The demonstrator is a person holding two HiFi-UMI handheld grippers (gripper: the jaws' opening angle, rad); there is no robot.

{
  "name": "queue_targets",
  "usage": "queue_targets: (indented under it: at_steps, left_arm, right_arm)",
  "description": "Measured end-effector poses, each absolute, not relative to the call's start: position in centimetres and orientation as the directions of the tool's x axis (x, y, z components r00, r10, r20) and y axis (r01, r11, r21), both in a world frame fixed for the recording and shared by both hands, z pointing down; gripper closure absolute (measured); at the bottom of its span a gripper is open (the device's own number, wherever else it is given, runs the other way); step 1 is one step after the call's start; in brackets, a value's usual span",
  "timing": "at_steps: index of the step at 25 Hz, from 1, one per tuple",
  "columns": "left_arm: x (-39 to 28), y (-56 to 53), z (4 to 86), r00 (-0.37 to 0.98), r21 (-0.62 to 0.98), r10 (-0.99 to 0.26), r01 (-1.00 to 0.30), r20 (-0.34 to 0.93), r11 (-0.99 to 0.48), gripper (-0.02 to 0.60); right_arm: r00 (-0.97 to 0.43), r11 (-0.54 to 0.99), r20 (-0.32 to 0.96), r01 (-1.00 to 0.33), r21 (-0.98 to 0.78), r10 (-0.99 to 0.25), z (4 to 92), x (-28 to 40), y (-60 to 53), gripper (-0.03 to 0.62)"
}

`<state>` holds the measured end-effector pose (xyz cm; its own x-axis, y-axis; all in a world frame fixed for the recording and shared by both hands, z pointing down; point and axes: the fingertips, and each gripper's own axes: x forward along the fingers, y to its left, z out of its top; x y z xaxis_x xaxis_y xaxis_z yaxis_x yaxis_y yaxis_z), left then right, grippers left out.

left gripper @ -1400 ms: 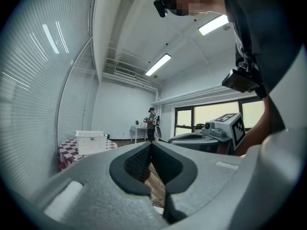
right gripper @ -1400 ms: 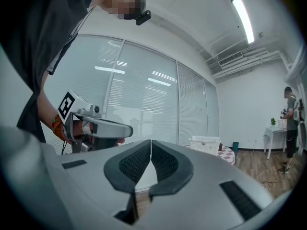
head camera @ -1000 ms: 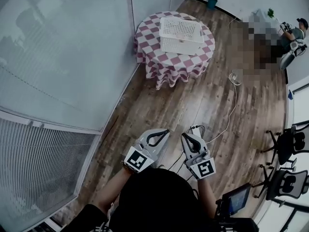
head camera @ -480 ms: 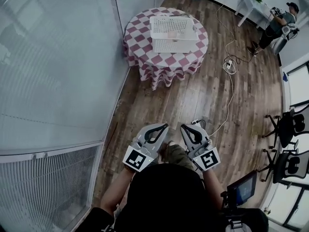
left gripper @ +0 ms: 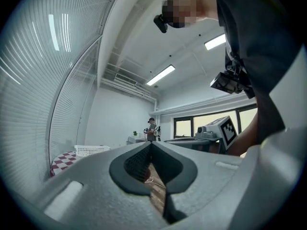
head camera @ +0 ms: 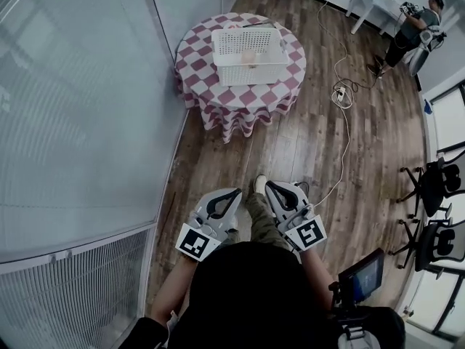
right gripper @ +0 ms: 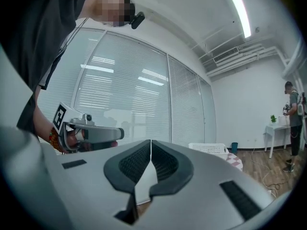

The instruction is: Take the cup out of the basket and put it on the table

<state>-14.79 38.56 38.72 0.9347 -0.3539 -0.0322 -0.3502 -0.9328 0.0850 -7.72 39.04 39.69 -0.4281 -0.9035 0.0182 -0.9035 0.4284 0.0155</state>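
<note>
In the white basket (head camera: 251,75) on the checked round table (head camera: 200,58), a pale cup (head camera: 249,55) is made out. It is too small for its long axis or mouth direction to be read. Well apart from it, the left gripper (head camera: 237,193) and right gripper (head camera: 269,185) are held level and side by side, jaws closed on nothing. This is judged a carrying pose, the cup being out of reach.
</note>
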Motion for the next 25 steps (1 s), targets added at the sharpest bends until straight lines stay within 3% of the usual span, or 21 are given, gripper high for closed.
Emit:
queue_targets:
  at_steps: [9,25]
  left_arm:
    - [-10.3,33.3,38.1,0.934,0.016,-0.356,-0.356,-0.016,-0.934,0.577]
    - [1.2,22.7,37.8,0.912,0.001,-0.409,-0.410,0.024,-0.912,0.577]
  right_arm:
    - [-0.453,0.454,-0.038,-0.889,-0.053,-0.891,39.3,-2.6,32.5,0.580]
    - [-0.494,0.495,-0.050,-0.869,-0.009,-0.868,39.5,8.9,21.7,0.580]
